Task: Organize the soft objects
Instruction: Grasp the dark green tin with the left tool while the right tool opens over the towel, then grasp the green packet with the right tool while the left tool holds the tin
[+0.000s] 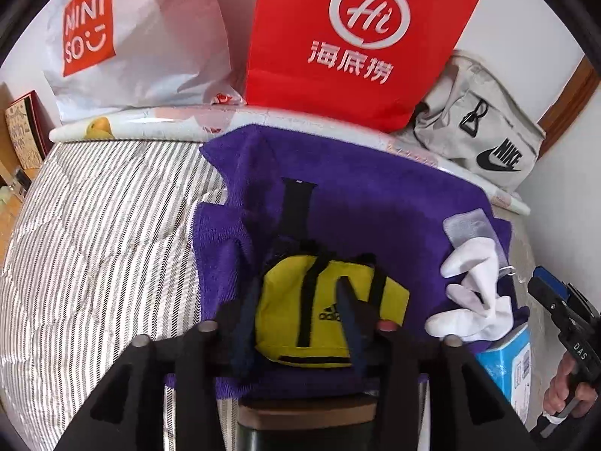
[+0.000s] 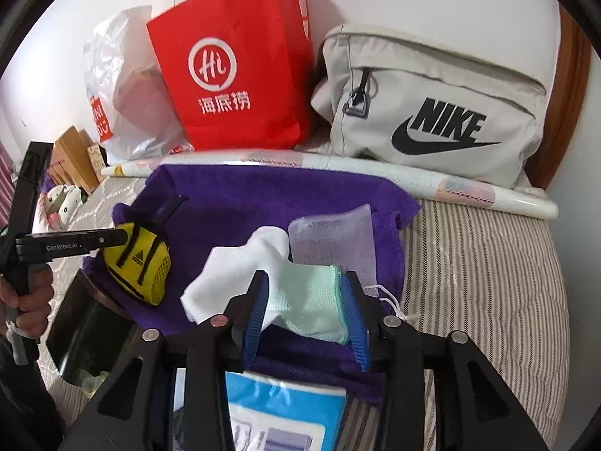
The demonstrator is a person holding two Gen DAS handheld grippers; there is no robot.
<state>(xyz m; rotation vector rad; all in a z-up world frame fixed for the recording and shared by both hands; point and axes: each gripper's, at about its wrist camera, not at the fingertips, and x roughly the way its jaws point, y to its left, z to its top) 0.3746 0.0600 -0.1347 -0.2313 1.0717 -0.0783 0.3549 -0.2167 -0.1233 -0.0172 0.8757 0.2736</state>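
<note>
Step in hand, as judged: setting soft items down on the purple towel (image 1: 375,195).

Left gripper (image 1: 296,323): jaws partly open, straddling the yellow pouch (image 1: 300,312); pads appear clear of it, pouch resting on the towel.

Right gripper (image 2: 304,315): jaws partly open about the mint-toed white sock (image 2: 300,300); whether the pads press cannot be told.

The mesh bag (image 2: 334,236) lies just beyond, at twelve o'clock.

Next move calls for lifting clear without dragging fabric.

Farther, at twelve: red paper bag (image 2: 233,86).
</note>
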